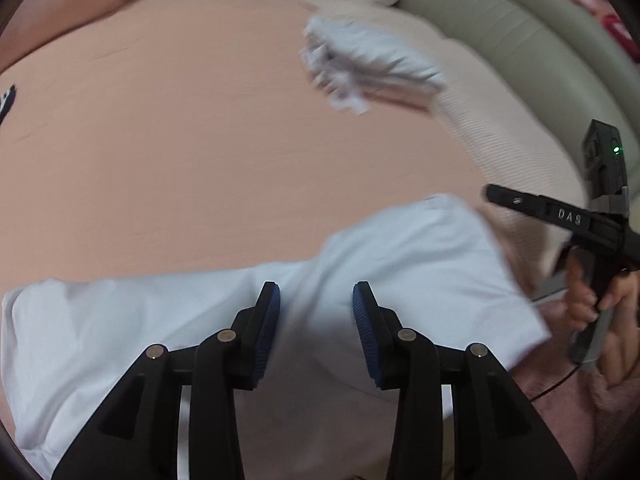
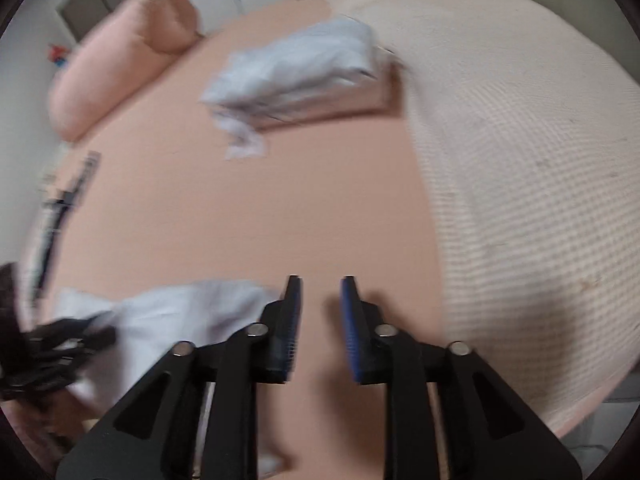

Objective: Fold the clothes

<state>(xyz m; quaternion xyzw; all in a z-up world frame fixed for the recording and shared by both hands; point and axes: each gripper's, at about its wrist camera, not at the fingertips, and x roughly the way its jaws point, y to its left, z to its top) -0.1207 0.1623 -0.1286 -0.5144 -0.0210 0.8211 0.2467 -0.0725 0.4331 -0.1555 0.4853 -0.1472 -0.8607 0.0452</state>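
A pale blue garment (image 1: 248, 320) lies spread across the near edge of a bed covered in a peach sheet (image 1: 192, 128), seen from the left wrist camera as the left gripper (image 1: 316, 300) hangs directly above the cloth. Its jaws stand partly apart, blue pads facing each other, and nothing is pinched between them; the garment shows through the gap beneath. To the right in that view, a person's hand (image 1: 600, 304) grips the handle of the right gripper (image 1: 496, 194), whose dark fingers reach over the bed just past the garment's far corner. From the right wrist camera, the right gripper (image 2: 320, 284) is poised over bare peach sheet with its jaws partly apart and empty, the garment (image 2: 168, 312) lying just beside its left finger, not between the pads. Farther up the bed, well apart from both grippers, a stack of folded pale clothes (image 2: 296, 68) rests where the peach sheet meets a cream waffle-textured blanket (image 2: 520, 152). A pink bolster pillow (image 2: 120, 68) lies along the far left edge of the bed. Motion blur smears much of both views, so fine detail of the garment's shape cannot be made out.
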